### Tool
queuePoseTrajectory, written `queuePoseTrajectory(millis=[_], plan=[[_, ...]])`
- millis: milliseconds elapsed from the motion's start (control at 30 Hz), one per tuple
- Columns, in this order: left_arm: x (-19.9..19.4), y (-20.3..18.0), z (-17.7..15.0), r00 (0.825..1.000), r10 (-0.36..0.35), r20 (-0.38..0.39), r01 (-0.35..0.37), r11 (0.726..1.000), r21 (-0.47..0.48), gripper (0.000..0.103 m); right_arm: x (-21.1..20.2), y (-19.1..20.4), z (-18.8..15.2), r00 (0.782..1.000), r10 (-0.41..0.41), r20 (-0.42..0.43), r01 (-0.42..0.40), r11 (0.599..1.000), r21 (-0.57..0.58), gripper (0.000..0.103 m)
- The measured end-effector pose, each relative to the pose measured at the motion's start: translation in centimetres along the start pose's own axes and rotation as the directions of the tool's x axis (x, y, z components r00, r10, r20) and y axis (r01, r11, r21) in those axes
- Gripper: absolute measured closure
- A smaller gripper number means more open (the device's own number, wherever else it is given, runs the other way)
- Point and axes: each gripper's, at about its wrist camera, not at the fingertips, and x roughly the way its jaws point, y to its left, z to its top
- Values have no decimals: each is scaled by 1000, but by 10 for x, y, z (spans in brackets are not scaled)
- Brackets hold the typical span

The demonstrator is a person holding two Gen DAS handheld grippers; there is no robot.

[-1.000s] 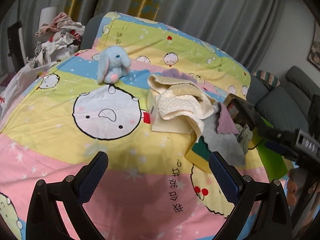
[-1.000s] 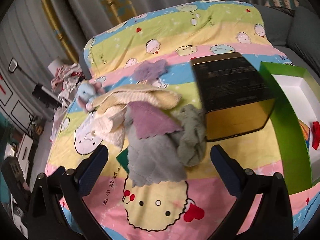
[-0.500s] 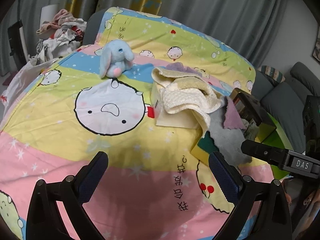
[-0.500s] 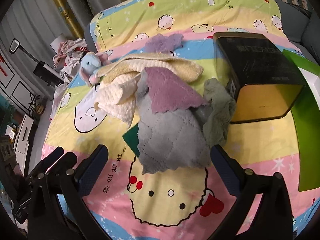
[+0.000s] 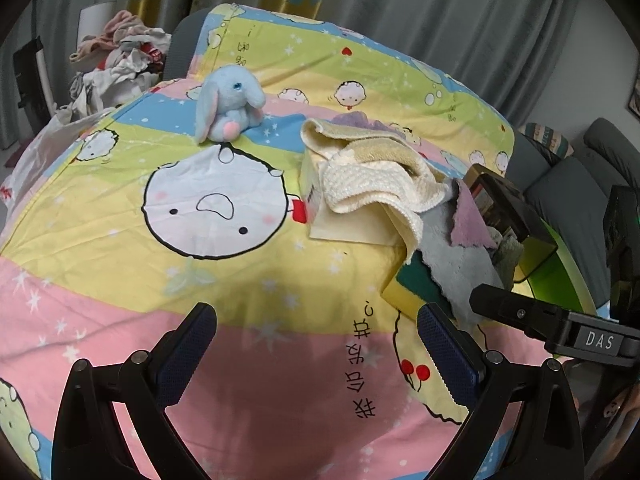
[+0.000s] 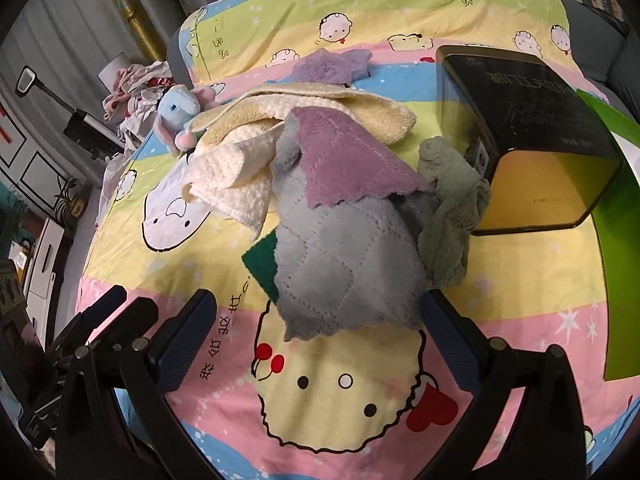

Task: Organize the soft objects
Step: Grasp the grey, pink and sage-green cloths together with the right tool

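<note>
Grey cloth [image 6: 340,276] just ahead of wide-spread right claw [image 6: 316,344], untouched.

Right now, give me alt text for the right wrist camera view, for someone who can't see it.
The open right gripper hovers just short of a grey quilted cloth heaped with a mauve fleece cloth, cream knitted towels and a green sponge on a cartoon-print bedsheet. A black-and-gold box stands to the right; a blue plush elephant sits behind.
</note>
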Motion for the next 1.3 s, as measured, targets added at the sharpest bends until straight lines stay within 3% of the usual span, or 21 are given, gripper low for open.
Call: queuePoseTrajectory(millis=[500, 867, 1300], plan=[[13, -11, -7, 999, -19, -45, 20, 1000, 19, 3, -2, -9, 1, 999, 39, -8, -38, 999, 37, 1], [11, -17, -7, 999, -30, -19, 31, 999, 35, 3, -8, -17, 2, 998, 60, 10, -61, 997, 57, 1], [14, -25, -9, 995, -91, -35, 92, 995, 25, 3, -9, -19, 3, 987, 158, 9, -159, 985, 72, 1]])
